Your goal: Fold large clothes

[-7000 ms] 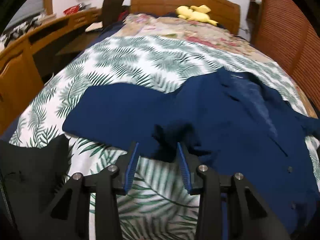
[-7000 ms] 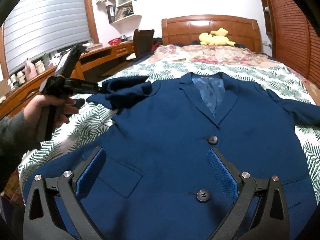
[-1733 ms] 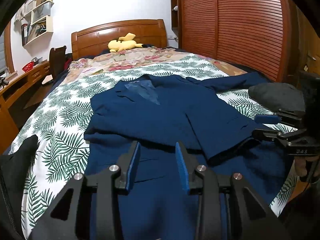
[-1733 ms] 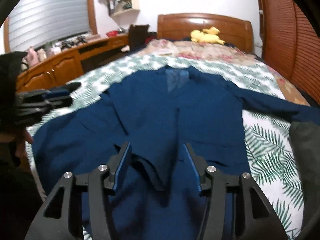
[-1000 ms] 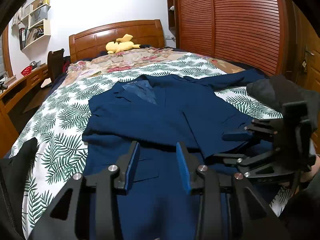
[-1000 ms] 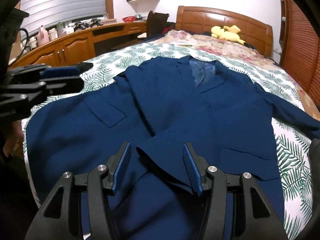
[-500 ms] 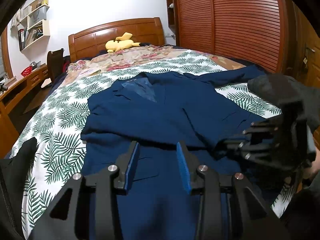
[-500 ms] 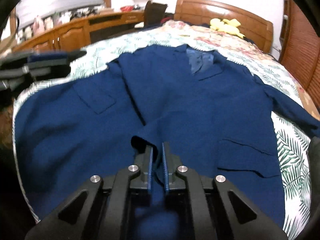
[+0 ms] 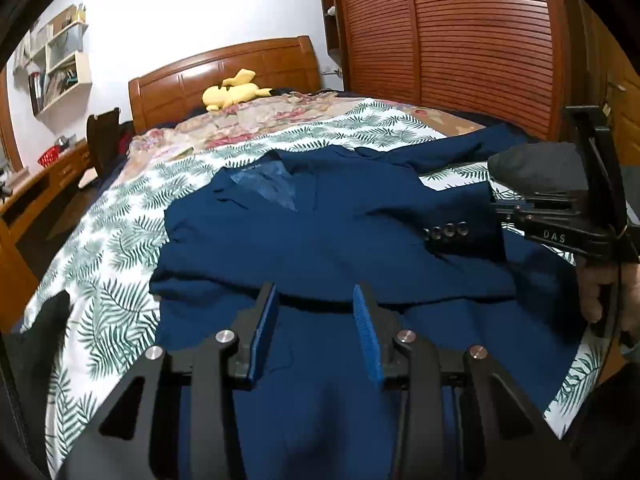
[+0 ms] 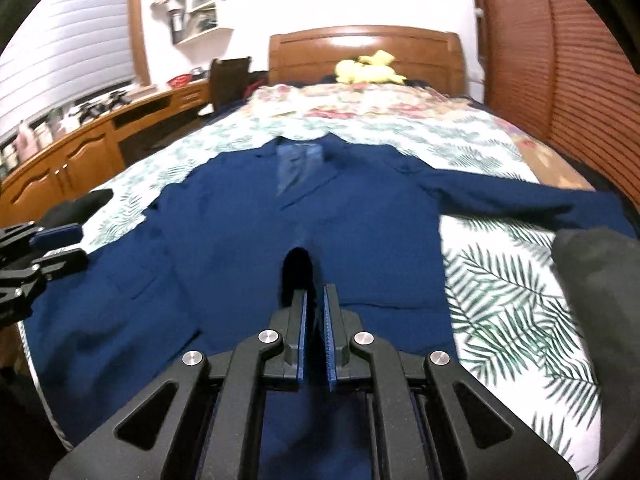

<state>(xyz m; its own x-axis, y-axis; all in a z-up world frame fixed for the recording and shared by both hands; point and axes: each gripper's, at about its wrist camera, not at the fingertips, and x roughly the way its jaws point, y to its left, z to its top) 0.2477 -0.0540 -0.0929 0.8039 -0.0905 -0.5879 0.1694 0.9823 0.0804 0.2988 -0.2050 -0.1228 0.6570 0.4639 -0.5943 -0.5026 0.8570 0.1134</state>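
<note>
Right gripper [image 10: 314, 312] pinches blazer [image 10: 240, 248] cuff (left [image 9: 316, 316] parted).

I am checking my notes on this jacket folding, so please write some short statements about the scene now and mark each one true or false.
1. The right hand-held gripper is shut on the jacket. True.
2. The left hand-held gripper is shut on the jacket. False: it is open, with nothing between its fingers.
3. A yellow plush toy lies near the headboard. True.
4. Both sleeves are folded over the jacket front. False: one sleeve lies stretched out to the side on the leaf-print bedspread.
5. The jacket is red. False: it is dark blue.
</note>
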